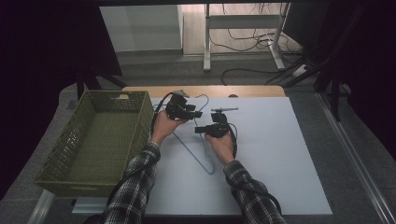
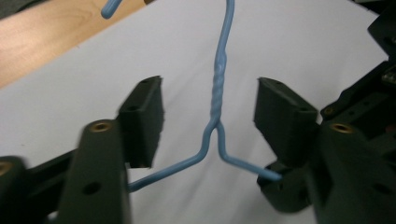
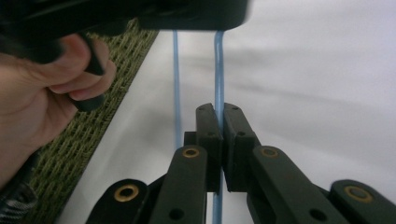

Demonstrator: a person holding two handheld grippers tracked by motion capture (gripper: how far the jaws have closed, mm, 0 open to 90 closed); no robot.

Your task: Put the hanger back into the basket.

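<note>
A blue wire hanger (image 1: 191, 151) lies over the white board, its hook (image 1: 204, 97) toward the far edge. In the left gripper view its twisted neck (image 2: 219, 70) runs up between the jaws of my left gripper (image 2: 210, 100), which stand open on either side without touching it. From the right, my right gripper (image 1: 201, 129) meets the hanger just below the neck. The right gripper view has the right gripper (image 3: 218, 114) shut on one blue wire arm (image 3: 218, 70), with the second arm (image 3: 176, 84) running parallel to its left. My left gripper (image 1: 194, 113) hovers just beyond it.
A green woven basket (image 1: 142, 126) stands at the left, close to my left forearm; its wall (image 3: 88, 135) also shows in the right gripper view behind the left hand (image 3: 37, 102). The white board (image 1: 261, 154) covers most of the wooden table (image 1: 252, 91).
</note>
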